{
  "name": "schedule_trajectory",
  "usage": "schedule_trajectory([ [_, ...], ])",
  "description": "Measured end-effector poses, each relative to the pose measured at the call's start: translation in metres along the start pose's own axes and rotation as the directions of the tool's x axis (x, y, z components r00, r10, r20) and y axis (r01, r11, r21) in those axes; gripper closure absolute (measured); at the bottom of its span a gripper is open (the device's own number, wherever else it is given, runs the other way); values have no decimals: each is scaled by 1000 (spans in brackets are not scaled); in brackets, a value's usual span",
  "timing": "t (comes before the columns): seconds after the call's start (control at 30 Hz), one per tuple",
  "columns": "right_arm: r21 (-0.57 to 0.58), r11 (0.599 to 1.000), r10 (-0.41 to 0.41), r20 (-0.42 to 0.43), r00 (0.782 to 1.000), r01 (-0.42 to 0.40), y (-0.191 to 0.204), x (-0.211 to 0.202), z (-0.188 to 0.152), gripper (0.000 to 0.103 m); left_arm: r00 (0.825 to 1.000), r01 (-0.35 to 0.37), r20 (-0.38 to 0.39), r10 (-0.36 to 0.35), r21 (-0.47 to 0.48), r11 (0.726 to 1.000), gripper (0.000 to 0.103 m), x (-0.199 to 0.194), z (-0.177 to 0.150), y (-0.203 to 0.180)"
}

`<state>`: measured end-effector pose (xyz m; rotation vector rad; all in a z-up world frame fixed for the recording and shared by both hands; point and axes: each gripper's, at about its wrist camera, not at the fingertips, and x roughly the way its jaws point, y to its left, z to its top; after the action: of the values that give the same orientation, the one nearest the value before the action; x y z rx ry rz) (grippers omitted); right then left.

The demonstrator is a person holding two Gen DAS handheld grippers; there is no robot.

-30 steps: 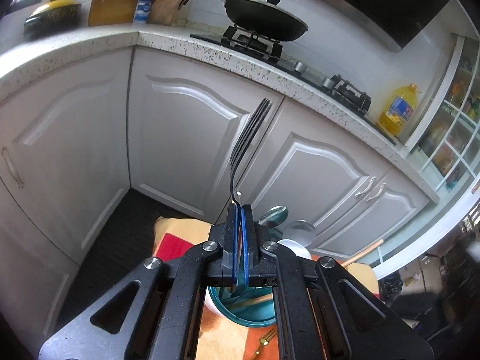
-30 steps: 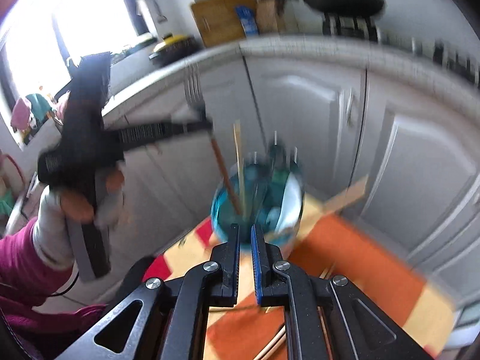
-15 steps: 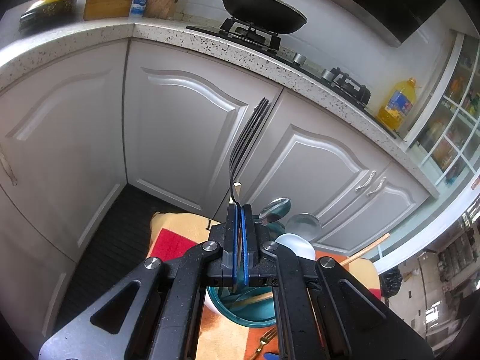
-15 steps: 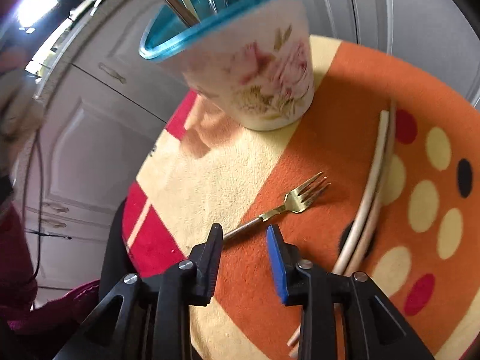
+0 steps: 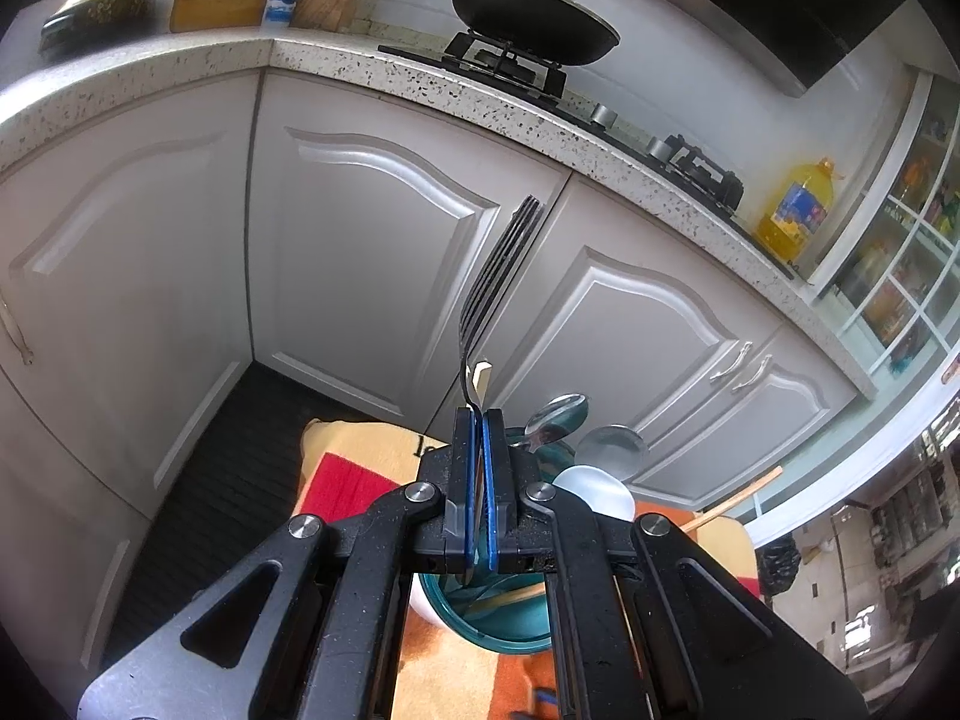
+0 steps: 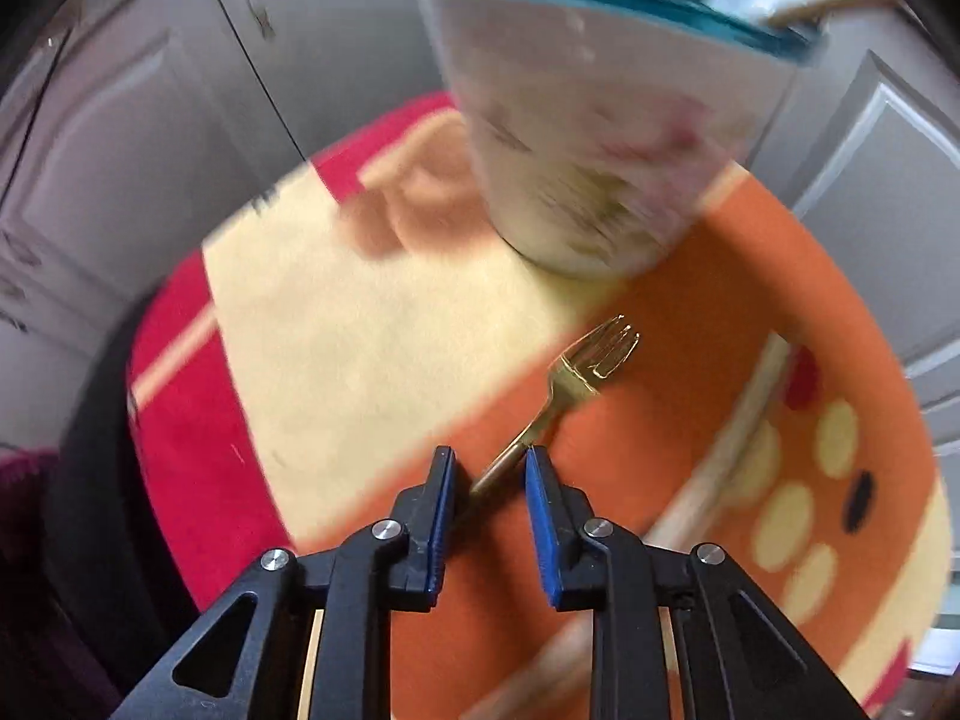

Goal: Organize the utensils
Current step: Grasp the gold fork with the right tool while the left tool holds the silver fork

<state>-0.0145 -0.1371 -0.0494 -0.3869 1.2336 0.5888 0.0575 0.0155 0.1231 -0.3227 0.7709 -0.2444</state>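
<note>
Tongs on the right (image 6: 487, 468) are standing apart, straddling the handle end of a gold fork (image 6: 570, 384) that is lying flat on the orange and cream mat (image 6: 336, 324), tines pointing toward the flowered cup (image 6: 600, 138) just beyond it. The left tongs (image 5: 478, 480) are clamping a dark fork (image 5: 492, 276) by its handle, tines up, directly above the teal-rimmed cup (image 5: 480, 624) that is already carrying spoons and chopsticks.

For the right side, the good move, as I judge it, is lowering until both pads are flanking the thin handle at mat level, then closing squarely across it, not on the tines. The handle is slim and lying flush, so a shallow pinch may be slipping off or dragging the cloth; the view is blurred, so slowing down should help. Pale chopsticks (image 6: 738, 420) are lying near the fork on the right and should be left clear of the pinch.
</note>
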Motion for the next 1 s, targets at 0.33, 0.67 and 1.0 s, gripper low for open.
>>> schedule_trajectory([
  [0.33, 243, 961, 116, 65, 991, -128, -56, -15, -21, 80, 1000, 8, -25, -8, 1, 1000, 102, 8, -4, -3],
  [0.67, 272, 956, 92, 62, 994, -106, -50, 2, -19, 80, 1000, 2, -30, -2, 9, 1000, 102, 10, -3, -5],
  [1.0, 157, 980, 112, 75, 991, -122, -32, -4, -13, 85, 1000, 0, -31, 0, 4, 1000, 102, 10, -3, -4],
])
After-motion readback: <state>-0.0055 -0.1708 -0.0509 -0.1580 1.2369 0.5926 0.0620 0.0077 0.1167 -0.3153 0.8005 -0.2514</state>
